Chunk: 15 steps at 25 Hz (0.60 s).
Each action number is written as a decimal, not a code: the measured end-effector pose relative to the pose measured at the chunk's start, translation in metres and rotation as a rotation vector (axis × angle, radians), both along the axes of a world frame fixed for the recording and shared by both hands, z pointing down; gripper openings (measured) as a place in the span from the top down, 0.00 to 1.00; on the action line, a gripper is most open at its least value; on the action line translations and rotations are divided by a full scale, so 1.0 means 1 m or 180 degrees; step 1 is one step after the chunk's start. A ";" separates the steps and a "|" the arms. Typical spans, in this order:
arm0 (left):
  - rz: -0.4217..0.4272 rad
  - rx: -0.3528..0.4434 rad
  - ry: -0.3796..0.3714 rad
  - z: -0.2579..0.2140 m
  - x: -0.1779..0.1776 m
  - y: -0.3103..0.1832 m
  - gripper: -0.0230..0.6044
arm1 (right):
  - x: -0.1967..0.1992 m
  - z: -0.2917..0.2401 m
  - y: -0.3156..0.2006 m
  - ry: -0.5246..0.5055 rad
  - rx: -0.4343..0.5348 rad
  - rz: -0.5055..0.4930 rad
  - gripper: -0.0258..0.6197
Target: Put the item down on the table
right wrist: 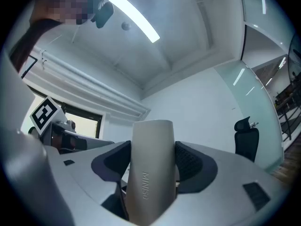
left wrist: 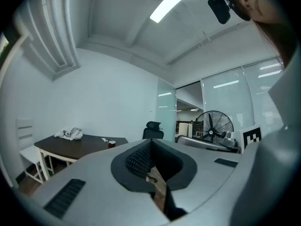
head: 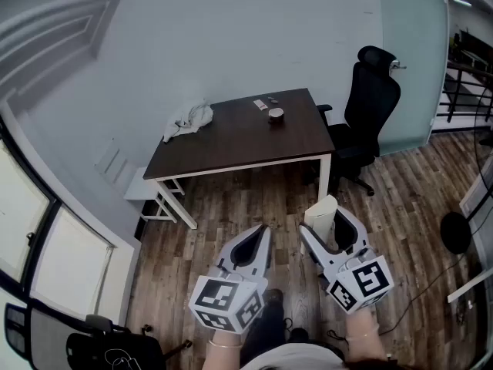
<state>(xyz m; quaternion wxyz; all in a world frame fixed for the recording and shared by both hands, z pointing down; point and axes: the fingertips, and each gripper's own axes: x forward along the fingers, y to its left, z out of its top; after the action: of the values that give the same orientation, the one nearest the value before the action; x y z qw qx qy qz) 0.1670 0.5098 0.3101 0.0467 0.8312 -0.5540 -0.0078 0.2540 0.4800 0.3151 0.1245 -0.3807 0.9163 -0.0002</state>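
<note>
Carry step, judging by gap: right gripper (head: 330, 236) fingers spread wide, pinching pale cylindrical item (right wrist: 151, 164), well short of worktop (head: 231, 141). Left gripper (left wrist: 149, 149) fingers pressed together, empty. Next likely: close in on worktop, lower item upright onto bare patch, release
</note>
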 end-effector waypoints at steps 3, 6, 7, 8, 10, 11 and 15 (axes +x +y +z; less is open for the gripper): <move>-0.0006 0.0005 0.0006 0.002 -0.003 -0.005 0.94 | -0.001 -0.002 -0.003 -0.0039 0.0063 -0.0021 0.49; -0.0007 0.0015 0.0024 0.003 -0.008 -0.017 0.94 | -0.004 -0.002 -0.012 0.0008 0.0137 0.0002 0.49; -0.0002 0.0013 0.0026 0.003 -0.010 -0.023 0.94 | -0.006 -0.003 -0.017 0.0035 0.0162 0.0017 0.49; 0.0008 0.0007 0.0029 0.004 -0.013 -0.029 0.94 | -0.009 -0.003 -0.023 0.0058 0.0179 0.0035 0.49; 0.0034 -0.0010 0.0041 0.004 -0.018 -0.042 0.94 | -0.015 -0.003 -0.035 0.0084 0.0178 0.0066 0.49; 0.0049 -0.0018 0.0047 0.005 -0.021 -0.049 0.94 | -0.018 -0.002 -0.042 0.0091 0.0165 0.0079 0.49; 0.0112 -0.0031 0.0079 0.007 -0.040 -0.080 0.94 | -0.037 0.006 -0.072 0.0142 0.0098 0.0123 0.49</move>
<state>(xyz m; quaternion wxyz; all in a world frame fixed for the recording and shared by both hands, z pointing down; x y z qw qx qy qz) 0.1274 0.4296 0.3168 0.0577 0.8404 -0.5386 -0.0146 0.2168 0.4084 0.3206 0.1099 -0.3963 0.9112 0.0249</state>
